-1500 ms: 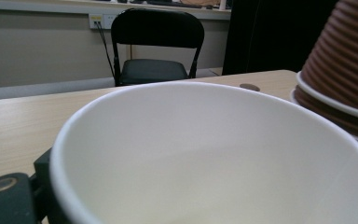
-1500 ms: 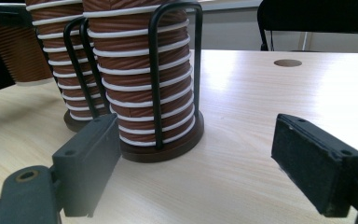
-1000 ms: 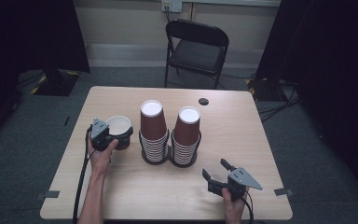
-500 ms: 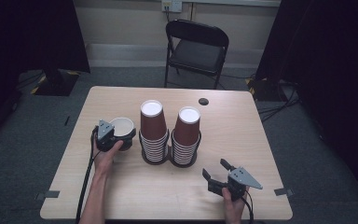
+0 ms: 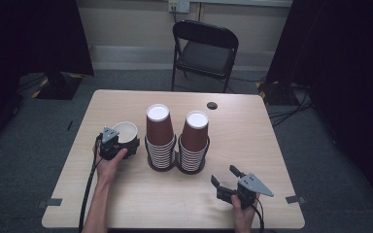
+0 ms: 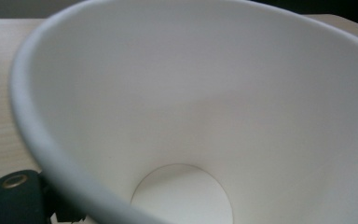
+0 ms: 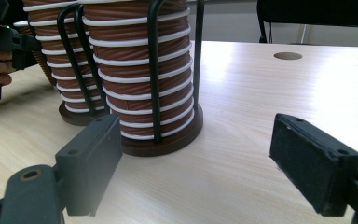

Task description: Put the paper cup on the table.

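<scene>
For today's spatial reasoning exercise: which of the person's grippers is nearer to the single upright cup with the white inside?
Left. The left gripper has its jaws around the cup; the right gripper sits open beyond both cup stacks, near the table's front edge.

Your cup (image 5: 125, 131) on table (image 5: 252, 145), left of two cup stacks (image 5: 177, 138); chair (image 5: 205, 46) behind table.

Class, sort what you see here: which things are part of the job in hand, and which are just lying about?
In the job:
- single paper cup, between the left gripper jaws, which have just been closing
- two cup stacks in wire holders

Just about:
- right gripper, open, resting apart on the table
- folding chair behind
- round hole in the tabletop
</scene>
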Demonstrator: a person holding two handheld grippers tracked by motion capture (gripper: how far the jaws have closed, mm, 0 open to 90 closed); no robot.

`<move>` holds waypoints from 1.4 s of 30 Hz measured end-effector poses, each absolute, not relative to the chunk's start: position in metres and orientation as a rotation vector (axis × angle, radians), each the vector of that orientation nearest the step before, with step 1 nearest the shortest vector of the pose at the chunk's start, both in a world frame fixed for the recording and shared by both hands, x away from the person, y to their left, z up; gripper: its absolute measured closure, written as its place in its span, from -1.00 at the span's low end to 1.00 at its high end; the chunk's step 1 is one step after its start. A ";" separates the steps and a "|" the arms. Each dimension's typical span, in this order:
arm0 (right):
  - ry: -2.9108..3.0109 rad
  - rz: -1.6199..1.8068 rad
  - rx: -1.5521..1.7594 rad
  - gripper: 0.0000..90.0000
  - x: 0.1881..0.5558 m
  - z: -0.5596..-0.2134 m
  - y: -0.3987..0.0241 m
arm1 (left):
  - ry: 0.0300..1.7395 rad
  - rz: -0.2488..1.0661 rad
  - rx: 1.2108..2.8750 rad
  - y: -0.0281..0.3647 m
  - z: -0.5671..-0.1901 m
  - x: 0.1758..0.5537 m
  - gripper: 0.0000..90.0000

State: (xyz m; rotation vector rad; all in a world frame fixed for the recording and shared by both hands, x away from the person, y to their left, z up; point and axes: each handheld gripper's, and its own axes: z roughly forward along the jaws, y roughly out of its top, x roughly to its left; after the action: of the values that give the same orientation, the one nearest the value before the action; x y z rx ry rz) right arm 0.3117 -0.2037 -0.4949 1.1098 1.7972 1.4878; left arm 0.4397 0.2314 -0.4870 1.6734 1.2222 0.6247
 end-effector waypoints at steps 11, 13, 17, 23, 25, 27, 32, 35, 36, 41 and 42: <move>1.805 1.484 1.112 -0.65 0.312 -0.495 -0.203 | 1.278 0.646 1.759 0.230 -0.492 0.439 -0.66; 1.804 1.484 1.114 -0.65 0.312 -0.495 -0.203 | 1.281 0.662 1.787 0.229 -0.494 0.439 -0.65; 1.806 1.484 1.115 -0.65 0.312 -0.495 -0.203 | 1.280 0.663 1.787 0.229 -0.497 0.437 -0.65; 1.804 1.482 1.114 -0.65 0.312 -0.495 -0.203 | 1.244 0.684 1.773 0.233 -0.496 0.431 -0.65; 1.803 1.481 1.116 -0.65 0.312 -0.495 -0.203 | 1.247 0.686 1.786 0.231 -0.496 0.430 -0.66; 1.802 1.480 1.117 -0.65 0.312 -0.495 -0.203 | 1.239 0.687 1.802 0.230 -0.496 0.428 -0.66; 1.800 1.479 1.117 -0.65 0.312 -0.495 -0.203 | 1.232 0.672 1.786 0.231 -0.495 0.422 -0.65; 1.795 1.483 1.116 -0.65 0.312 -0.495 -0.203 | 1.239 0.691 1.780 0.232 -0.496 0.419 -0.65; 1.794 1.482 1.112 -0.65 0.312 -0.495 -0.203 | 1.239 0.687 1.776 0.233 -0.496 0.418 -0.65; 1.797 1.482 1.114 -0.65 0.312 -0.495 -0.203 | 1.235 0.693 1.749 0.234 -0.492 0.409 -0.66; 1.797 1.482 1.114 -0.65 0.312 -0.495 -0.203 | 1.234 0.703 1.754 0.234 -0.492 0.408 -0.65</move>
State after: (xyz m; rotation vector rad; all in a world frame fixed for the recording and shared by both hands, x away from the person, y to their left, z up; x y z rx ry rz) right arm 0.3117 -0.2029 -0.4948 1.1145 1.7968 1.4816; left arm 0.4077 0.2342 -0.4918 1.7544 1.2335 0.7034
